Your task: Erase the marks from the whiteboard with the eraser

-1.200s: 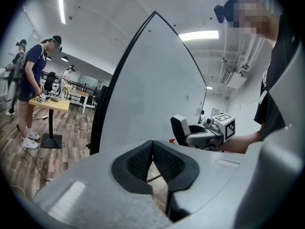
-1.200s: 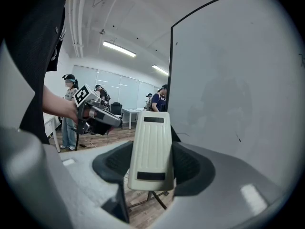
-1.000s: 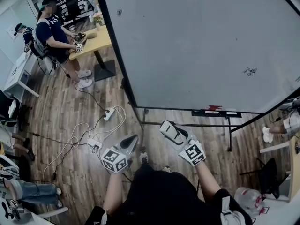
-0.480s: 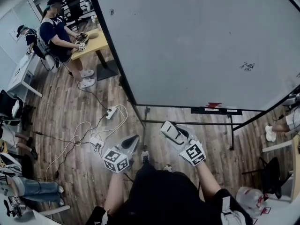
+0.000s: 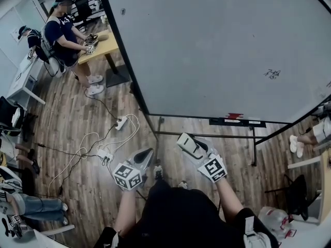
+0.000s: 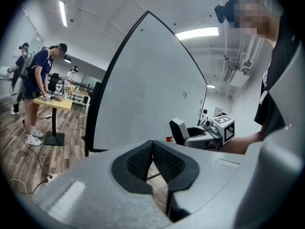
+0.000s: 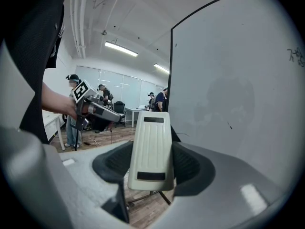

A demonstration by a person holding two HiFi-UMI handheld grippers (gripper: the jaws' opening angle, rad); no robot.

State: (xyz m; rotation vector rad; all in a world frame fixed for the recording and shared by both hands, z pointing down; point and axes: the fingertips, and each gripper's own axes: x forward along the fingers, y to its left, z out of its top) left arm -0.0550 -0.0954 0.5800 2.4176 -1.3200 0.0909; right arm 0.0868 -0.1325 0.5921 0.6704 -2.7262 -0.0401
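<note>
The right gripper (image 7: 151, 165) is clamped on the cream whiteboard eraser (image 7: 151, 149), which stands upright between its 2 jaws, in the air and clear of the whiteboard (image 5: 217, 50); the left gripper (image 6: 152, 159) has its jaws pressed together with nothing between them; both grippers hang side by side over the wooden floor (image 5: 77, 123), below the board's lower edge; a small black scribble (image 5: 272, 74) sits on the board's right part, well apart from the eraser; a marker tray (image 5: 237, 122) hangs under the board; a person (image 5: 62, 32) stands at a yellow table (image 5: 106, 43) at upper left.
</note>
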